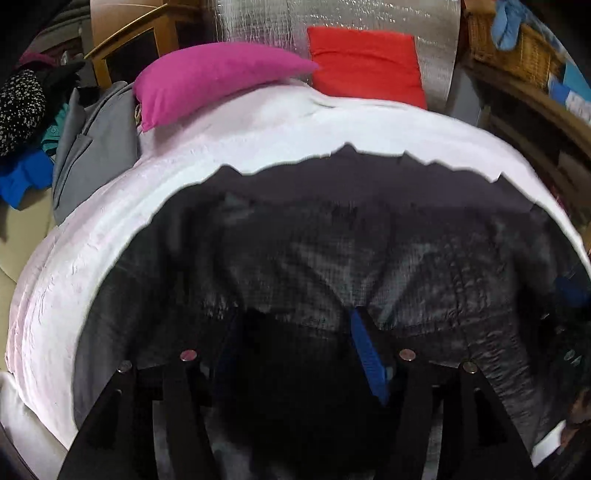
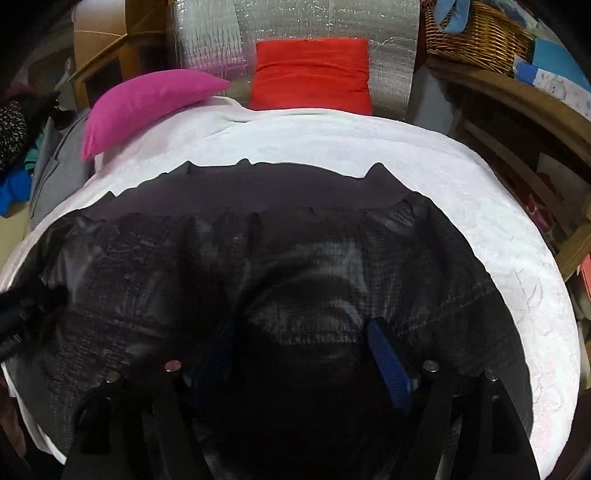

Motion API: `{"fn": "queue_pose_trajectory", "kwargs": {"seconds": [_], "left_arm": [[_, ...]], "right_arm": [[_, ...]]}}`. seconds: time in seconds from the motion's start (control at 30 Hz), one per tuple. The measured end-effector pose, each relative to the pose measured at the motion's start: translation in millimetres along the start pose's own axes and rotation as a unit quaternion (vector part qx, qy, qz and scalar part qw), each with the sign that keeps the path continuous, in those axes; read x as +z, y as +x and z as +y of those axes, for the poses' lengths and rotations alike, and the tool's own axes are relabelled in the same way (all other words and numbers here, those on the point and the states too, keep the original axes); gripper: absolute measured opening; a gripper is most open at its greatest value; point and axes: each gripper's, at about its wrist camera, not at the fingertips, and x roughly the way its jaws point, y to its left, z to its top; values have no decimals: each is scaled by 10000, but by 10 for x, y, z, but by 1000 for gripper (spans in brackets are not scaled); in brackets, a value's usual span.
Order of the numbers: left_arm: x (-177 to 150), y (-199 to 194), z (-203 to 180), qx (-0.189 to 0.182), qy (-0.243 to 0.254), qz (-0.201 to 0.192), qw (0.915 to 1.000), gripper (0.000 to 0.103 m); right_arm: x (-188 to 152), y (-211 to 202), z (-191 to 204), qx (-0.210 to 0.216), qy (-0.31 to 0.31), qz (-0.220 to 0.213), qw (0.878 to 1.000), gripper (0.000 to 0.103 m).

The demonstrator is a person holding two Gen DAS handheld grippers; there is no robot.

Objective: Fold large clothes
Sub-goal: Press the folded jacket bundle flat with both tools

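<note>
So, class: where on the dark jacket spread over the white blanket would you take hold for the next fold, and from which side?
Grip the jacket at its far ribbed hem, coming from above. That edge lies flat and free on the blanket, so each tool could probably pinch a corner and draw it back.

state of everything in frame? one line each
black jacket: spread flat on the white bedcover, wrinkled
left tool: over the jacket, fingers apart
right tool: over the jacket, fingers apart
pink pillow: lying tilted
red cushion: upright
wicker basket: blue cloth hanging from it
</note>
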Motion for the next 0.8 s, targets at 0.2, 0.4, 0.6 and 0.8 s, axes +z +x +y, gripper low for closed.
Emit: {"fn": "queue_pose_trajectory", "kwargs": {"seconds": [0.2, 0.4, 0.6, 0.8], "left_arm": [[-46, 49, -77, 198, 154, -56, 9997, 62], [-61, -255, 32, 21, -88, -90, 9999, 62], [-401, -548, 4, 109, 0, -524, 9986, 62], [-642, -378, -4, 256, 36, -607, 9978, 63]], "right_arm": [[9, 28, 2, -100, -61, 44, 9999, 80], [-86, -507, -40, 252, 376, -524, 9976, 80], [-471, -769, 105, 317, 336, -821, 9956, 80], [-783, -585, 192, -19, 11, -682, 9977, 81]]}}
